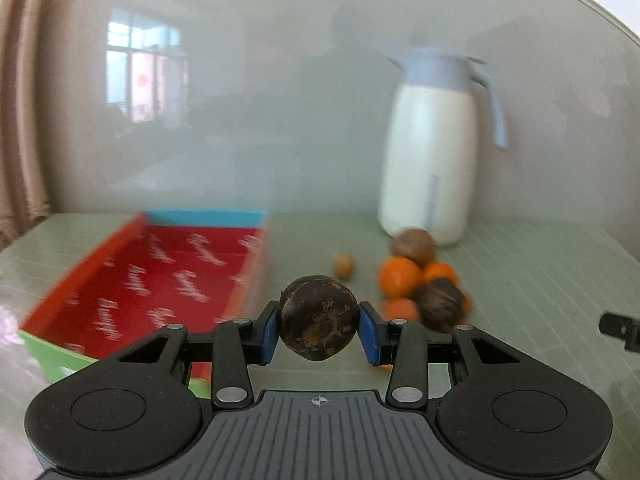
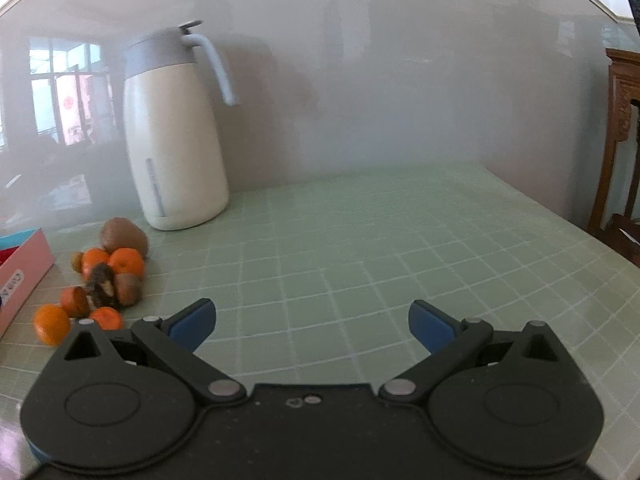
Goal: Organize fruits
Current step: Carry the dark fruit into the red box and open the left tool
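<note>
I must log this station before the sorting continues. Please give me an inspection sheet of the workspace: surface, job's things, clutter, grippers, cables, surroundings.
Surface: pale green gridded table.
Job's things: dark round fruit held above the table; pile of oranges and brown fruits beside the jug; red box with nothing seen inside.
Clutter: cream jug with blue-grey lid, upright.
Grippers: left gripper shut on the dark fruit; right gripper open, holding nothing.
Cables: nothing seen.
Surroundings: glossy grey wall; wooden chair at the right edge.

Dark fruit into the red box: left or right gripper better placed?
Left. The left hand-held gripper already clamps the dark fruit, with the red box just beside it. The right hand-held gripper is open, empty, facing bare table.
</note>
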`<action>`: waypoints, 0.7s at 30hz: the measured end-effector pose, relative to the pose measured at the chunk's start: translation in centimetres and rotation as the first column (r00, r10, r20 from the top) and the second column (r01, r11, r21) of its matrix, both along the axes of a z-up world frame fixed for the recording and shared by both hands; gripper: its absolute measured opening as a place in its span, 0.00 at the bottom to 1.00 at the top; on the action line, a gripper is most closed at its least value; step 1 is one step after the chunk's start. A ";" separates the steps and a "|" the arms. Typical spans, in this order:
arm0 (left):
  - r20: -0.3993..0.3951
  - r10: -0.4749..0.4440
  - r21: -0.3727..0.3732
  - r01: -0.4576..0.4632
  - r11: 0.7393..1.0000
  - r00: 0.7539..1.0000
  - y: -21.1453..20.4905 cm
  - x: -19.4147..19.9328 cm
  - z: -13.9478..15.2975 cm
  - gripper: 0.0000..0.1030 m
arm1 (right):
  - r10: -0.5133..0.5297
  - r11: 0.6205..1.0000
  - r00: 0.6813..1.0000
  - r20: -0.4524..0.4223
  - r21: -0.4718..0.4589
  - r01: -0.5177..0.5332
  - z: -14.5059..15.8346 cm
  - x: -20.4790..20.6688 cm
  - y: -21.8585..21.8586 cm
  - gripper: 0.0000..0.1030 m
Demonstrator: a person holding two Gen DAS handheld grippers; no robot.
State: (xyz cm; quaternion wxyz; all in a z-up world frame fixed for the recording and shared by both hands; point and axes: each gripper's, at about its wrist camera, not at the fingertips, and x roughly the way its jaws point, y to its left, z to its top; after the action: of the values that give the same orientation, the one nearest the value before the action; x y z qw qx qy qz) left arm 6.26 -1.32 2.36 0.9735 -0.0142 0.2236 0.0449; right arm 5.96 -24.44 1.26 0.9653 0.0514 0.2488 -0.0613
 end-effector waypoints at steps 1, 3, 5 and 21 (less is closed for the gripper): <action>0.005 0.013 -0.004 -0.013 1.000 1.000 0.8 0.0 0.2 0.40 | 0.008 1.000 1.000 0.002 -0.004 -0.008 0.1 0.0 0.5 1.00; 0.013 0.041 -0.009 -0.041 0.999 0.999 2.4 0.1 0.4 0.40 | 0.025 1.000 1.000 0.006 -0.009 -0.025 0.1 0.1 1.5 1.00; 0.020 0.065 -0.012 -0.065 0.998 0.998 3.9 0.2 0.6 0.40 | 0.040 0.999 0.999 0.008 -0.010 -0.040 0.1 0.3 2.5 1.00; -0.033 0.212 -0.020 -0.212 0.977 0.977 11.8 2.0 -1.4 0.44 | 0.110 0.993 0.994 0.004 -0.044 -0.109 -0.2 1.0 7.3 1.00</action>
State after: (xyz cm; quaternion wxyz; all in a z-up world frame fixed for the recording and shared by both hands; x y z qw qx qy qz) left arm 8.25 10.47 0.93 0.9594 -0.0488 0.2363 0.1460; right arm 6.97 -17.15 1.09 0.9689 0.0168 0.2465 -0.0135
